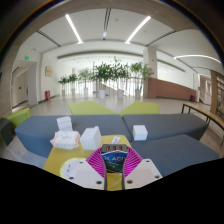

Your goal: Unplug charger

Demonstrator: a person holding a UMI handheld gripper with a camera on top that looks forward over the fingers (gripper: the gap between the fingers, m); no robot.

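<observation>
In the gripper view, the gripper (113,172) points forward over a desk (40,133) with a grey top and a yellow patch in the middle of its near part. The two white fingers show at the bottom, each with a magenta pad (98,163) on its inner face. Between the pads sits a small dark block with pale printed letters, which looks like the charger (114,157). The pads lie close against its two sides, so the jaws seem to be pinching it, though the contact is not fully clear. Just beyond the charger, on the yellow patch, there is a small dark and white thing (117,140) that is too small to identify. To the left of it stands a white box-like object (91,137), slightly tilted, and further toward the left edge of the desk lies a white stack (65,133) of something that looks like paper or boxes. Toward the right side of the desk, a small white cube (140,132) stands alone on the grey surface, well apart from the others. Beyond the far edge of the desk opens a large bright hall with a row of green potted plants (110,73), and long ceiling lights (74,28) run above.
</observation>
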